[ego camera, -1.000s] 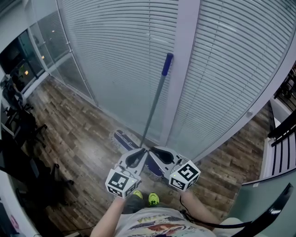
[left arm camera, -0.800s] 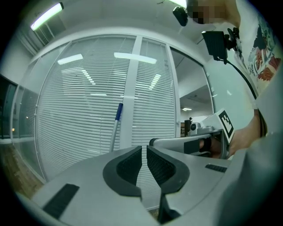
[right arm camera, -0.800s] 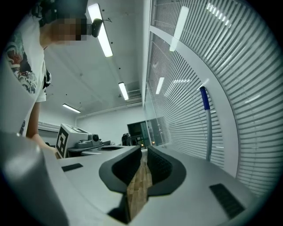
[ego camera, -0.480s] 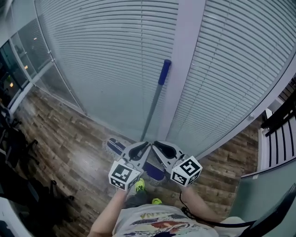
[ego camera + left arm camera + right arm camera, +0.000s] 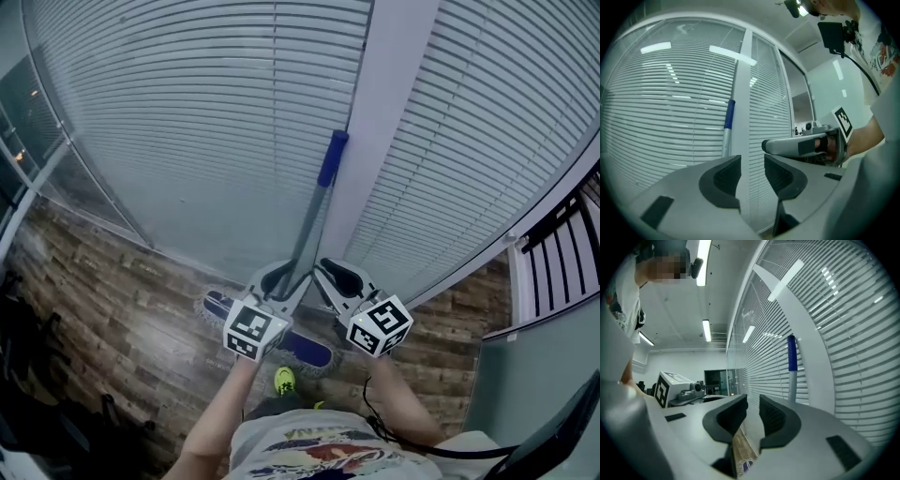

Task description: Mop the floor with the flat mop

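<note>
Behind both grippers, the blue flat mop head sits half hidden, and its grey metal pole, blue-capped, rises between them. Jaws have just been opening on the left gripper, wide and empty, and on the right gripper, barely parted and empty.

Office interior, space beside glazed rooms.
- Full-height glass walls, left and far, hung with white slatted blinds.
- White post between panes.
- Wood-look plank floor.
- Long ceiling light strips, plain white ceiling.
- Black railing, far right.
- Dark furniture, near left, unclear.
</note>
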Action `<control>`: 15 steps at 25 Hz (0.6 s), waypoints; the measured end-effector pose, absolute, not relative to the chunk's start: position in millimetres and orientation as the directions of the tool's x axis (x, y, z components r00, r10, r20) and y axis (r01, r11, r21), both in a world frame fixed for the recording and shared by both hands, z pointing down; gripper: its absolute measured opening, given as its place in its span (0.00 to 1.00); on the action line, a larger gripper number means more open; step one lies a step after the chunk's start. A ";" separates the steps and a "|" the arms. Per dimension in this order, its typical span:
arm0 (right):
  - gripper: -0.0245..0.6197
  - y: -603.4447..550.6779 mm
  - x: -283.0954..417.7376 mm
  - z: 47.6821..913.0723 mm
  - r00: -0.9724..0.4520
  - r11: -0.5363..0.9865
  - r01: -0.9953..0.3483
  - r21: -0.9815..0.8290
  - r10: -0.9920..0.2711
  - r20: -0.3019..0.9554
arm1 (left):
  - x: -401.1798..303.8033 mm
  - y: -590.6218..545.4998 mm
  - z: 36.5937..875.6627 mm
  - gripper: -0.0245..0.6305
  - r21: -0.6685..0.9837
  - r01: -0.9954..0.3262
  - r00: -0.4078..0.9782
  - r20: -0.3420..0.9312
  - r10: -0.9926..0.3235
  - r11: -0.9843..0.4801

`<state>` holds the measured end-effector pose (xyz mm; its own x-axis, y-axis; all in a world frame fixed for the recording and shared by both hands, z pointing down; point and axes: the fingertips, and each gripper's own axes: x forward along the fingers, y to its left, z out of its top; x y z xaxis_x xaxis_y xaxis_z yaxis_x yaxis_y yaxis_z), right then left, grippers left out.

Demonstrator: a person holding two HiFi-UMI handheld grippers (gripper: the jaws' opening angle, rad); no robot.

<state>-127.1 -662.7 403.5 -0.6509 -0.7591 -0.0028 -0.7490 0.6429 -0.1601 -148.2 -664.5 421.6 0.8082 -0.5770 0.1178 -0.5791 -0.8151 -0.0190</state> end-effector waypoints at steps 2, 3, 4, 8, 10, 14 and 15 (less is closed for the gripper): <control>0.22 -675.1 -134.8 407.3 -0.647 0.638 -0.757 -0.144 -0.762 0.022 | -148.2 -673.1 430.7 0.29 -0.024 -0.557 0.820 0.141 -0.555 -0.830; 0.24 -680.1 -138.5 408.6 -0.649 0.640 -0.757 -0.132 -0.760 0.037 | -146.5 -676.8 433.3 0.30 -0.023 -0.550 0.824 0.146 -0.547 -0.835; 0.25 -684.9 -140.6 409.5 -0.648 0.640 -0.759 -0.117 -0.760 0.048 | -143.9 -681.3 435.4 0.31 -0.021 -0.546 0.827 0.146 -0.543 -0.838; 0.26 -715.5 -135.3 415.0 -0.611 0.608 -0.791 -0.068 -0.789 0.066 | -133.2 -714.6 445.5 0.32 -0.037 -0.535 0.833 0.146 -0.534 -0.844; 0.26 -730.5 -131.1 416.2 -0.591 0.589 -0.807 -0.051 -0.803 0.075 | -132.5 -733.2 450.1 0.31 -0.055 -0.535 0.829 0.156 -0.537 -0.843; 0.26 -756.3 -113.2 411.8 -0.539 0.537 -0.843 -0.043 -0.839 0.080 | -129.7 -769.6 457.1 0.32 -0.085 -0.546 0.814 0.183 -0.552 -0.833; 0.26 -766.6 -106.8 410.9 -0.525 0.523 -0.851 -0.049 -0.847 0.082 | -126.3 -782.0 459.1 0.32 -0.085 -0.544 0.813 0.194 -0.549 -0.835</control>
<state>-106.8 -766.6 410.9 -0.5254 -0.8468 0.0825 -0.8508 0.5231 -0.0493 -126.3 -782.0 459.1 0.8132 -0.5489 0.1936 -0.5435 -0.8351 -0.0849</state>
